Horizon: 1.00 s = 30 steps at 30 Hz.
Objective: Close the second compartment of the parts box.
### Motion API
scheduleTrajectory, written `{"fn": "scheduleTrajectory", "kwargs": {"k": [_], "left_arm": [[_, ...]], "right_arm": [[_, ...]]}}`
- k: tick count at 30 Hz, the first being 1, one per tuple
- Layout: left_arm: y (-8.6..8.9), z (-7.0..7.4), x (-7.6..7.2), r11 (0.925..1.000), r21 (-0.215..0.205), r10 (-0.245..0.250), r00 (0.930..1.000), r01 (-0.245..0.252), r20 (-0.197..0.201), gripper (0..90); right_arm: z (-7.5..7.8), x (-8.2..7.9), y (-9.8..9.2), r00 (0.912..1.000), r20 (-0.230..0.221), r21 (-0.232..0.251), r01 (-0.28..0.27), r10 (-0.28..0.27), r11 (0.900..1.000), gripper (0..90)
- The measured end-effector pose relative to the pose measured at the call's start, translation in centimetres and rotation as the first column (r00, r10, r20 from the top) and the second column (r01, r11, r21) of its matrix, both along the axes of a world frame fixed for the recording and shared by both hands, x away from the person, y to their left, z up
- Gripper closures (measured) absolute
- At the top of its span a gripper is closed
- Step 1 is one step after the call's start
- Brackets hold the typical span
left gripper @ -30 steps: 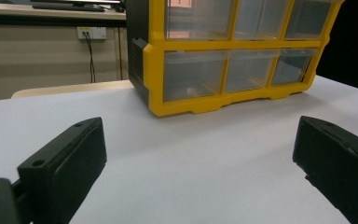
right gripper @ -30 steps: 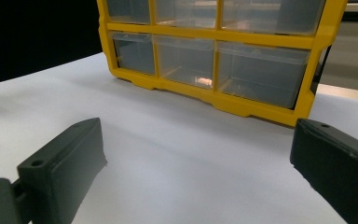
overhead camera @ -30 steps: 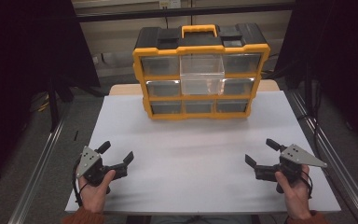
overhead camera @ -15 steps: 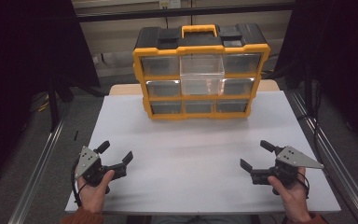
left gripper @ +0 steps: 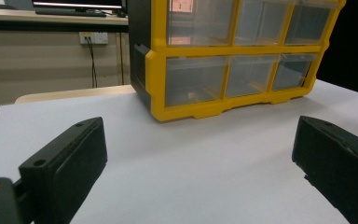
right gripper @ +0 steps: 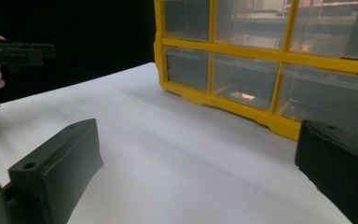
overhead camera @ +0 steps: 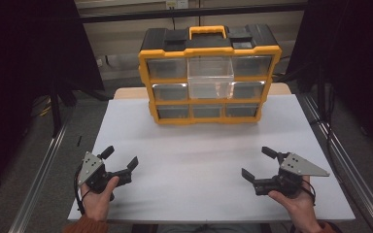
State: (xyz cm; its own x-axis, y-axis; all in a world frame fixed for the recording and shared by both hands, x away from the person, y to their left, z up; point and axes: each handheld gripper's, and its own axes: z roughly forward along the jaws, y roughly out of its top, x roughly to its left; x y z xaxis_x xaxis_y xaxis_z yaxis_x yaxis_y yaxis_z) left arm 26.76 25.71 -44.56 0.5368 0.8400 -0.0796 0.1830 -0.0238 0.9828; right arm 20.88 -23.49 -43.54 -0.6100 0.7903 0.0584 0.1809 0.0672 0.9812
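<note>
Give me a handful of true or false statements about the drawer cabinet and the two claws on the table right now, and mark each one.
1. The yellow drawer cabinet stands at the far end of the white table. True.
2. One clear drawer in the middle of the cabinet sticks out further than the rest. True.
3. The left claw is shut on a drawer. False: its jaws are spread open and it hangs near the front edge, apart from the cabinet.
4. The right claw is open and holds nothing. True.
5. The cabinet's handle is blue. False: it is yellow.
</note>
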Motion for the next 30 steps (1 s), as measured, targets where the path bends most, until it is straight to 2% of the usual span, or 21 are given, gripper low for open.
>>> {"fn": "scheduleTrajectory", "kwargs": {"k": [6, 7, 9, 13, 16, 20, 21, 22, 25, 30], "left_arm": [[-0.1, -0.1, 0.1, 0.9999, -0.011, -0.001, 1.0, 0.0, -0.009, 3.4], [0.0, 0.0, 0.0, 0.9999, 0.01, 0.003, 1.0, -0.003, -0.005, 3.5], [-0.1, 0.0, -0.1, 1.0, -0.005, -0.006, 1.0, 0.006, 0.002, 3.4], [0.0, 0.1, -0.2, 1.0, 0.001, 0.007, 1.0, -0.007, -0.001, 3.4], [0.0, 0.1, -0.2, 1.0, 0.001, -0.003, 1.0, 0.003, 0.006, 3.4], [0.2, 0.1, -0.4, 0.9999, 0.014, 0.001, 1.0, -0.001, 0.006, 3.6], [0.2, 0.1, -0.5, 1.0, 0.0, -0.006, 0.9999, 0.006, 0.009, 3.6], [0.4, 0.2, -0.5, 0.9998, 0.016, -0.009, 0.9999, 0.009, 0.009, 3.6], [0.3, 0.2, -0.5, 1.0, 0.001, 0.007, 0.9999, -0.007, 0.011, 3.6], [0.4, 0.2, -0.6, 1.0, 0.002, 0.01, 0.9999, -0.01, 0.01, 3.6]], "right_arm": [[0.3, 0.2, 0.8, 0.9997, 0.009, 0.006, -0.023, 0.022, 1.0, 0.0], [0.3, 0.2, 0.9, 0.9998, 0.004, 0.007, -0.02, 0.02, 1.0, 0.0], [0.3, 0.2, 1.2, 0.9997, 0.006, 0.002, -0.024, 0.024, 1.0, 0.0], [0.6, 0.4, 1.8, 0.9992, 0.02, -0.002, -0.034, 0.034, 0.999, 0.0], [1.0, 0.7, 2.3, 0.9986, 0.026, -0.002, -0.046, 0.046, 0.999, 0.0], [1.4, 1.0, 3.0, 0.9963, 0.043, 0.0, -0.075, 0.075, 0.997, 0.0], [1.8, 1.2, 3.6, 0.9947, 0.051, 0.007, -0.09, 0.089, 0.996, 0.0], [1.8, 1.2, 3.6, 0.9947, 0.051, 0.007, -0.09, 0.089, 0.996, 0.0], [2.5, 1.6, 4.6, 0.9888, 0.077, 0.003, -0.129, 0.128, 0.992, 0.0], [3.1, 2.5, 5.8, 0.9852, 0.084, 0.009, -0.151, 0.15, 0.989, 0.0]]}}
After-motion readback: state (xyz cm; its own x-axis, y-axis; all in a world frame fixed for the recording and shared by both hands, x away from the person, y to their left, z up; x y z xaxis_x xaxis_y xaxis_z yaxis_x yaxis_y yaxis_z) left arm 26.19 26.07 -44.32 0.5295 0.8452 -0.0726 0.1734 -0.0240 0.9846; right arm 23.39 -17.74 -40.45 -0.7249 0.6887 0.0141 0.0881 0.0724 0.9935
